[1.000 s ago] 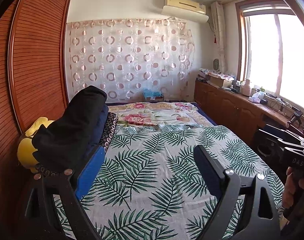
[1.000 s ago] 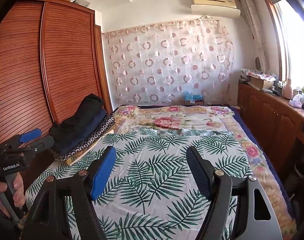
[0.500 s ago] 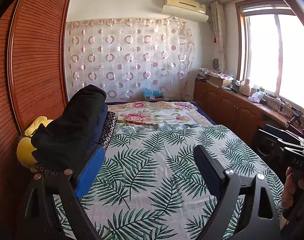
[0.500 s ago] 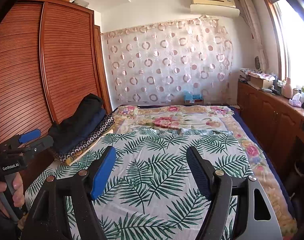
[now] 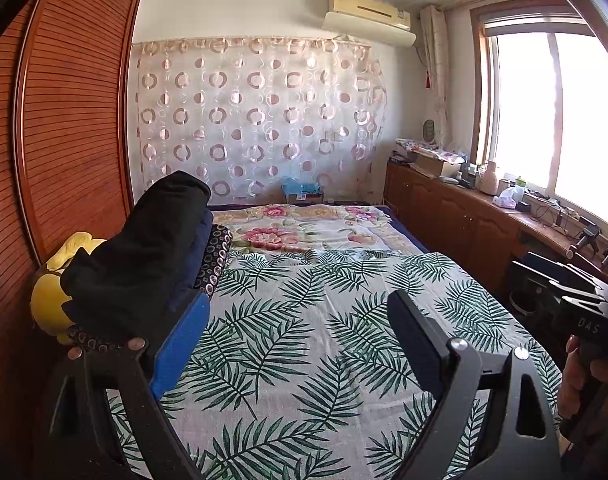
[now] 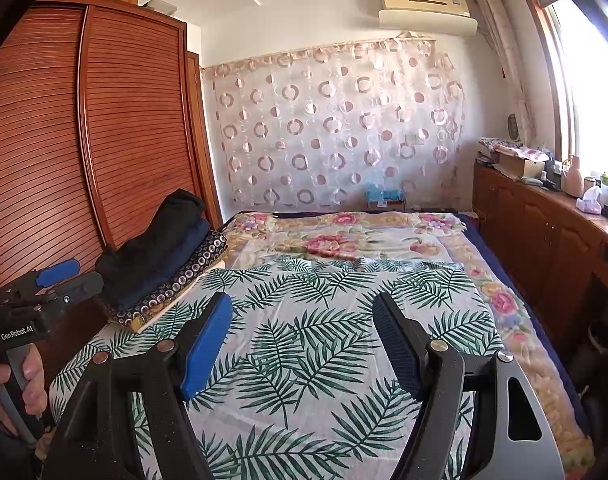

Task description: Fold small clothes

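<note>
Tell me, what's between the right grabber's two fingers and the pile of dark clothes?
Only bare leaf-print bedsheet lies between the right gripper and the pile of dark clothes, as the right wrist view shows.

The bed is covered by a palm-leaf sheet spread flat, with a floral blanket showing beyond it. A stack of folded dark clothes lies along its left edge, beside the wardrobe.
</note>
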`<state>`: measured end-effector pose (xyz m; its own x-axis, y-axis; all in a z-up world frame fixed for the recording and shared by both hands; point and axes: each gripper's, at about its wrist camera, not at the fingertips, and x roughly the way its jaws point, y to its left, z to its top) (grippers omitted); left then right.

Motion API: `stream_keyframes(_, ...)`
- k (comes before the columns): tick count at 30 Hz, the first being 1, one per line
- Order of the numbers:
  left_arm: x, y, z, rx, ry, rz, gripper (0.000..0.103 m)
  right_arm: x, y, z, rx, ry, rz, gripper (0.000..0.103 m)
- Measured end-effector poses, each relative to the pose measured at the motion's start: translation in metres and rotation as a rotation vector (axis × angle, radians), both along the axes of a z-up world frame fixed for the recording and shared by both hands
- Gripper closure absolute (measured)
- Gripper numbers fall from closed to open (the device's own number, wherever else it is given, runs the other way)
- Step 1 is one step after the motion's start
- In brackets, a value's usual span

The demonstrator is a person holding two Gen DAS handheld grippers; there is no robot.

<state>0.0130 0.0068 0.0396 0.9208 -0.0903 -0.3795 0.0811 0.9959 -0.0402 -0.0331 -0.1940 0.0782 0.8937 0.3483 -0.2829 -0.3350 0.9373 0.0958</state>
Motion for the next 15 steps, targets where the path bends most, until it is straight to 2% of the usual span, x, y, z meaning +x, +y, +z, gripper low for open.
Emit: stream_keyframes(15, -0.0043, -0.0061, 0.004, 0.007, -0.005, -0.006, 0.012, -0.0008, -0.001, -0.0014, 0.003, -0.01, 0.0, 0.028)
